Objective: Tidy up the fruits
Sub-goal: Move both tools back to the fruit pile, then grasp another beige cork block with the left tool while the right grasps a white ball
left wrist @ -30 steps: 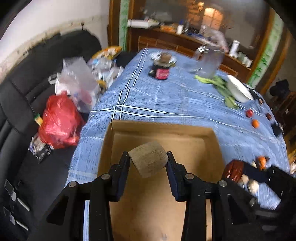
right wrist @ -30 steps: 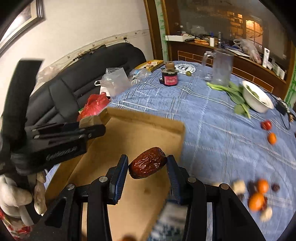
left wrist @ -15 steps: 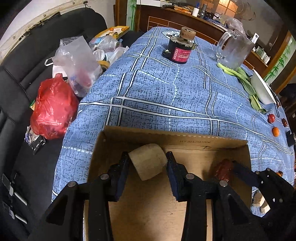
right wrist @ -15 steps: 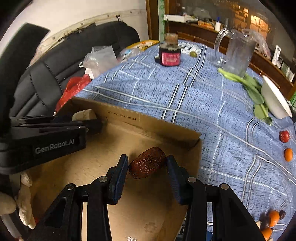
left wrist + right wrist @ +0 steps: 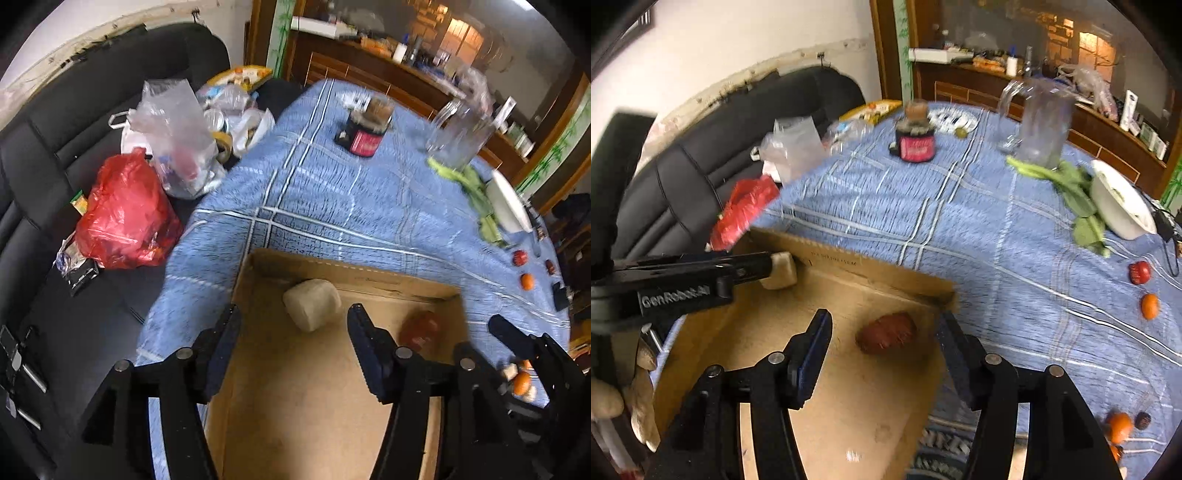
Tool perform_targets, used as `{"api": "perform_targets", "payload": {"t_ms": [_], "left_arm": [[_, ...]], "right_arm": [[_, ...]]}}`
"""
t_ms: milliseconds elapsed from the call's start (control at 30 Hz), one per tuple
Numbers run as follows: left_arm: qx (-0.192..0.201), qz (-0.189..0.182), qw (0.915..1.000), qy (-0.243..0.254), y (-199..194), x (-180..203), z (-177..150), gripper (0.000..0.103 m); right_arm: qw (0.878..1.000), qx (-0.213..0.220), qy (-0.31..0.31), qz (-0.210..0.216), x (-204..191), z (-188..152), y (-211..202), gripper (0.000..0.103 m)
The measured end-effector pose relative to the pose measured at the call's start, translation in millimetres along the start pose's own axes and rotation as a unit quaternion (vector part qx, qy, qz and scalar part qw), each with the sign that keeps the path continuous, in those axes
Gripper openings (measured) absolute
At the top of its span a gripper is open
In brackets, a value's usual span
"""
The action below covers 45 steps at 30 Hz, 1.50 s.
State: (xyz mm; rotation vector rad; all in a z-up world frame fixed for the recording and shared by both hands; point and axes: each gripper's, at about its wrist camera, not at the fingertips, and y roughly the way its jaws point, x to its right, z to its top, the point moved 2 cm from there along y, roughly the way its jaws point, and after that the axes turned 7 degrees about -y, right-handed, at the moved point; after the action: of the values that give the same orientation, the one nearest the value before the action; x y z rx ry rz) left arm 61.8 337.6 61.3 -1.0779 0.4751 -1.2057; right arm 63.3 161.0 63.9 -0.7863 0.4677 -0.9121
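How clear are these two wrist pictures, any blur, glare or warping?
Left wrist view: strong fisheye bending with dark corners; the glass pitcher and far tabletop smear with motion blur, while the pale fruit chunk in the cardboard box stays fairly sharp. Right wrist view: same curvature; the red date is soft, the lit cabinet glows warm, and the room is dim.

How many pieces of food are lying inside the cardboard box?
2. A pale chunk sits near the box's far left corner, and a dark red date lies near its far right corner. The box's near part is hidden by the hand-held grippers.
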Motion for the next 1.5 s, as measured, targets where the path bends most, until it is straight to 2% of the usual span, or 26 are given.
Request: {"api": "perform_targets", "payload": {"t_ms": [33,133,233,367,467,600,800,900,1000,1167,1300,1400,1500], "left_arm": [[0.009,-0.003,1.0,0.001,-10,0,-4,0.067],[0.029,-0.026,0.9992,0.005,-41,6,-21,0.071],[0.025,-0.057,0.9978,0.021,-57,24,-42,0.072],[0.014,-0.093,0.9931,0.07,-71,69,-79,0.073],[0.002,-0.108,0.988,0.11,-72,108,-105,0.073],[-0.019,-0.124,0.9791,0.16,-61,164,-139,0.073],[-0.024,-0.136,0.9752,0.173,-40,206,-176,0.073],[-0.02,-0.145,0.9743,0.171,-29,217,-194,0.073],[-0.008,-0.137,0.9742,0.179,-18,224,-203,0.073],[0.018,-0.114,0.9765,0.182,-1,224,-200,0.073],[0.011,-0.121,0.9767,0.177,13,226,-198,0.073],[0.011,-0.123,0.974,0.19,21,232,-202,0.065],[0.011,-0.123,0.9731,0.194,28,237,-203,0.064]], "right_arm": [[1.0,0.006,0.001,-0.003,2,-3,-8,0.067],[0.999,0.028,0.008,-0.023,21,-24,-41,0.07],[0.998,0.038,0.018,-0.046,45,-51,-68,0.07],[0.995,0.046,0.05,-0.078,89,-96,-105,0.07],[0.989,0.044,0.102,-0.099,135,-136,-132,0.071],[0.981,0.037,0.162,-0.105,181,-174,-151,0.072],[0.973,0.038,0.199,-0.109,215,-217,-162,0.072],[0.972,0.036,0.211,-0.1,225,-227,-155,0.072],[0.972,0.033,0.213,-0.089,228,-230,-143,0.072],[0.974,0.029,0.213,-0.069,228,-229,-124,0.072],[0.976,0.027,0.21,-0.046,224,-221,-107,0.072],[0.978,0.032,0.205,-0.033,220,-214,-100,0.072],[0.98,0.041,0.196,-0.025,216,-209,-97,0.072]]}}
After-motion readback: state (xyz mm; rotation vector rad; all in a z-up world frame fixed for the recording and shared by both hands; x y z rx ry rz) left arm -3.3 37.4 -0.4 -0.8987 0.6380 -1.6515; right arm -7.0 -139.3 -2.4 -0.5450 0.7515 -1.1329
